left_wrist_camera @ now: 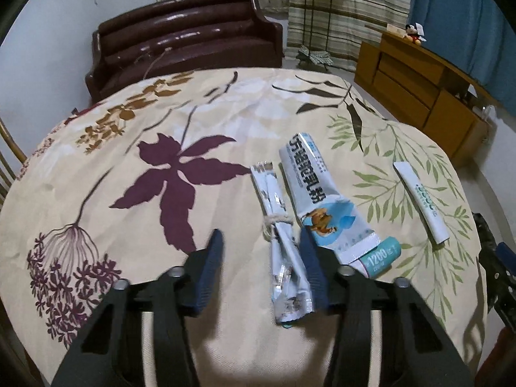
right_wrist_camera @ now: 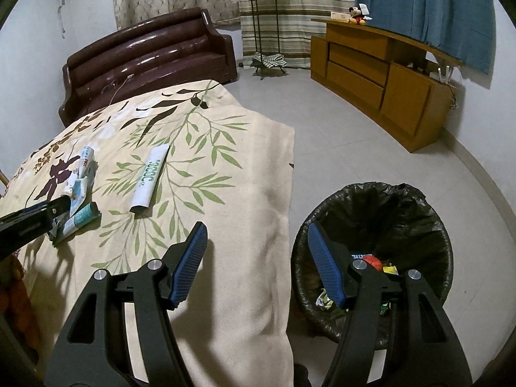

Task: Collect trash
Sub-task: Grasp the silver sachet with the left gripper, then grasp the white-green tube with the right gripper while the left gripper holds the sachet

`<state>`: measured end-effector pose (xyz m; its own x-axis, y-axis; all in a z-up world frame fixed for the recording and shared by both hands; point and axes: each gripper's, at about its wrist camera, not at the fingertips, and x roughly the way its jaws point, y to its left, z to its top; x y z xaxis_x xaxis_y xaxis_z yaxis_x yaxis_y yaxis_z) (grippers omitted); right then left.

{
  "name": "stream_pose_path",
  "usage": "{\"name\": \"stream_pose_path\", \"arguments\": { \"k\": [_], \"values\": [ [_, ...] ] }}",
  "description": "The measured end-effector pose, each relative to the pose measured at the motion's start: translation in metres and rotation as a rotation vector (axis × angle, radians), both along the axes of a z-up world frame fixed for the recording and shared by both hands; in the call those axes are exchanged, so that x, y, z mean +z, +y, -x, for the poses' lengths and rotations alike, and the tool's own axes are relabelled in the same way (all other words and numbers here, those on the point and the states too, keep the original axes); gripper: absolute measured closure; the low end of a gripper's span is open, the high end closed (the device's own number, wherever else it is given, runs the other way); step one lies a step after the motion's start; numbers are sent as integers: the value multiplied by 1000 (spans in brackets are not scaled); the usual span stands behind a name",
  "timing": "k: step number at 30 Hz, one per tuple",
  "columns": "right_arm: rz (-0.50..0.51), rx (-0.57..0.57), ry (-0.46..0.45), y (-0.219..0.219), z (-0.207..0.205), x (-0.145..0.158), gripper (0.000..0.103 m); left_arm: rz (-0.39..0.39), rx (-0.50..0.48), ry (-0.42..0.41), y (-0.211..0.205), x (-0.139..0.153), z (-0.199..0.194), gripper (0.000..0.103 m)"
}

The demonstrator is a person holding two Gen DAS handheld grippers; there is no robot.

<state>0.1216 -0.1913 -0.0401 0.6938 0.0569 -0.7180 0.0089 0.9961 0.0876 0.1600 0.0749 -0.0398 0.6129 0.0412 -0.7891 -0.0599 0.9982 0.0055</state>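
A bundle of silver wrappers tied with twine (left_wrist_camera: 279, 235) lies on the leaf-patterned tablecloth (left_wrist_camera: 161, 122). It sits between the fingers of my left gripper (left_wrist_camera: 261, 248), leaning against the right finger; the left finger stands apart from it, so the jaws are open. Just right of the bundle lie a large grey-blue sachet (left_wrist_camera: 309, 187) and a white stick sachet (left_wrist_camera: 422, 203), the latter also seen from the right wrist (right_wrist_camera: 150, 177). My right gripper (right_wrist_camera: 254, 238) hangs open and empty over the table's edge, beside a black-lined bin (right_wrist_camera: 403, 213) with trash inside.
A dark leather sofa (left_wrist_camera: 187, 42) stands behind the table. A wooden cabinet (right_wrist_camera: 371, 74) runs along the right wall, with a plant stand (right_wrist_camera: 262, 25) near the curtains. Pale tiled floor (right_wrist_camera: 322, 135) spreads between table, bin and cabinet.
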Motion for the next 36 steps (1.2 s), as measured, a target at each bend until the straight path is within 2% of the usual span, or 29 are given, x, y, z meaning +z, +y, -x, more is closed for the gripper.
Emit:
{"name": "stream_pose_path", "arguments": {
  "k": [5, 9, 19, 28, 34, 36],
  "values": [
    [4, 2, 2, 1, 0, 0, 40, 2, -31, -5, -3, -1, 2, 83],
    [13, 6, 0, 4, 0, 1, 40, 10, -42, -12, -1, -1, 3, 85],
    [25, 29, -15, 16, -5, 12, 40, 11, -28, -45, 14, 9, 15, 85],
    [23, 94, -7, 52, -26, 18, 40, -17, 3, -90, 41, 20, 24, 85],
    [31, 139, 13, 82, -43, 16, 43, -20, 26, -96, 58, 19, 25, 85],
    [38, 148, 24, 90, -50, 14, 48, -16, 34, -95, 64, 18, 26, 85]
  ]
}}
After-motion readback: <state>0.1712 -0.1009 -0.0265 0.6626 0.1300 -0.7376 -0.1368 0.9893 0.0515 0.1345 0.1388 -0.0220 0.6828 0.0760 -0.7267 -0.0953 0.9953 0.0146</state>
